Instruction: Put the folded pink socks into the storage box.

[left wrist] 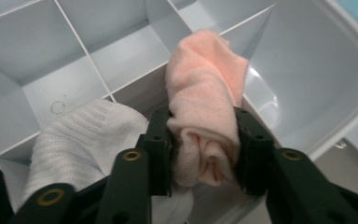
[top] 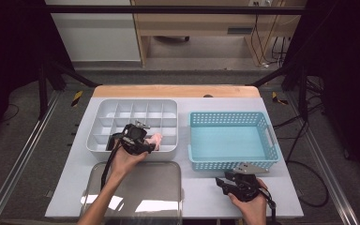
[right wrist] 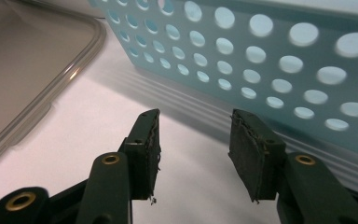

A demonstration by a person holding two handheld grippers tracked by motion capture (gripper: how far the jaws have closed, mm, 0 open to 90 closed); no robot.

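Note:
A rolled pink cloth (left wrist: 205, 107) is clamped between the jaws of my left gripper (left wrist: 204, 149), which is shut on it over the front row of the white divided organizer (top: 104, 107). In the high view the pink cloth (top: 155, 139) pokes out to the right of my left gripper (top: 143, 140). A white knitted cloth (left wrist: 81, 140) fills the cell beside it. My right gripper (right wrist: 194, 140) stands open with nothing between its jaws, low over the table by the front wall of the blue perforated basket (right wrist: 279, 60); seen from above, my right gripper (top: 225, 180) sits just in front of the basket (top: 229, 164).
A clear lidded tray (top: 136, 187) lies at the front of the table, between the two hands; its rim (right wrist: 51, 93) is to the left in the right gripper view. The basket interior is bare. White mat covers the tabletop (top: 201, 197).

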